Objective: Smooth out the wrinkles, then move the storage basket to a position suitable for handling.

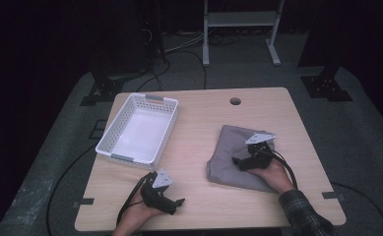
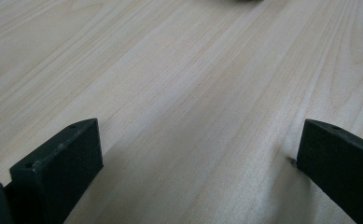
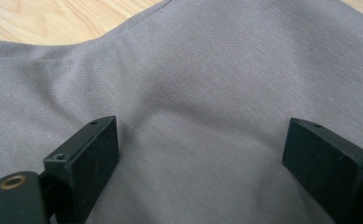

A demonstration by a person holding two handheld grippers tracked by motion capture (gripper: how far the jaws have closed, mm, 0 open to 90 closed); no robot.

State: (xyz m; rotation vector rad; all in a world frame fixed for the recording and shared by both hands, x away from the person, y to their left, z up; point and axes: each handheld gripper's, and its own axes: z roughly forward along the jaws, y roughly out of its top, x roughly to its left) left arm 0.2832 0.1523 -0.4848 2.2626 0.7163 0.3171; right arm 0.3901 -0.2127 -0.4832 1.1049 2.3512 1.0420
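Grey folded cloth (image 1: 240,157) one, white basket (image 1: 139,129) one, two tools, right tool (image 1: 239,162) wide over cloth, left tool (image 1: 180,203) wide.

dim high view with dark surroundings; gripper views brighter, softly lit, slightly blurred.

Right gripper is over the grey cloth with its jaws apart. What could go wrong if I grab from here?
1. The right gripper sits open over the flat middle of the grey cloth, not at an edge; closing here may pinch only the top layer, so the fold could fall apart when lifted.
2. The white basket lies across the table past the left gripper; a trailing cloth might catch its rim.
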